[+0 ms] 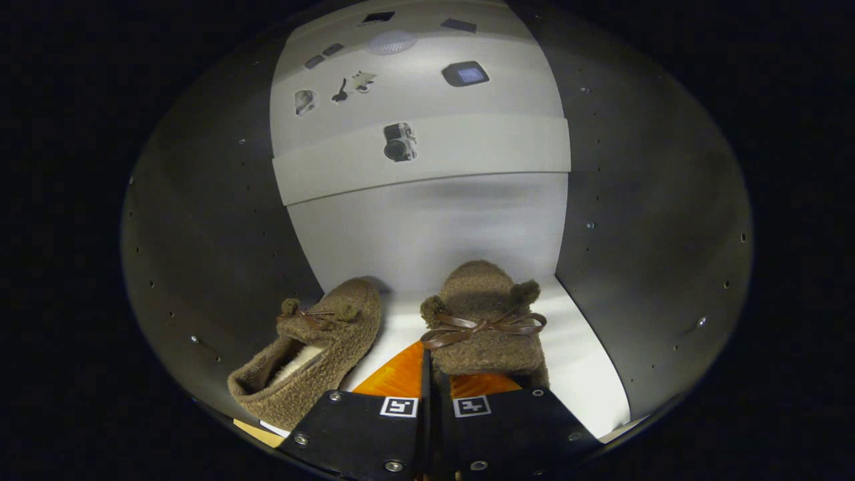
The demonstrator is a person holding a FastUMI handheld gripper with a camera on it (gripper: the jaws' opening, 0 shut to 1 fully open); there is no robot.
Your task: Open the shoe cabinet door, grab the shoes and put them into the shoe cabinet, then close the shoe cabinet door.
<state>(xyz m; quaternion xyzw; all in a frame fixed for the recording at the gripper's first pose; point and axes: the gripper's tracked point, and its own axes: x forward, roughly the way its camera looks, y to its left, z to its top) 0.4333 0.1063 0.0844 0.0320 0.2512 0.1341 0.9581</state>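
Gripper (pixel 427 374) closing tight on the right shoe (pixel 484 321), beside the left shoe (pixel 314 347), inside the cabinet (pixel 200 234) on its white shelf (pixel 581 361).

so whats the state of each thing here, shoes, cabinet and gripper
left shoe: inside the cabinet, lying tilted, opening showing
right shoe: inside the cabinet, upright, heel just ahead of the gripper
shoe cabinet: door open, both shoes on its white floor
gripper: fingers closed together, nothing clearly held

The gripper view looks forward from close, just above the fingers (pixel 427 381), into the shoe cabinet (pixel 200 220).
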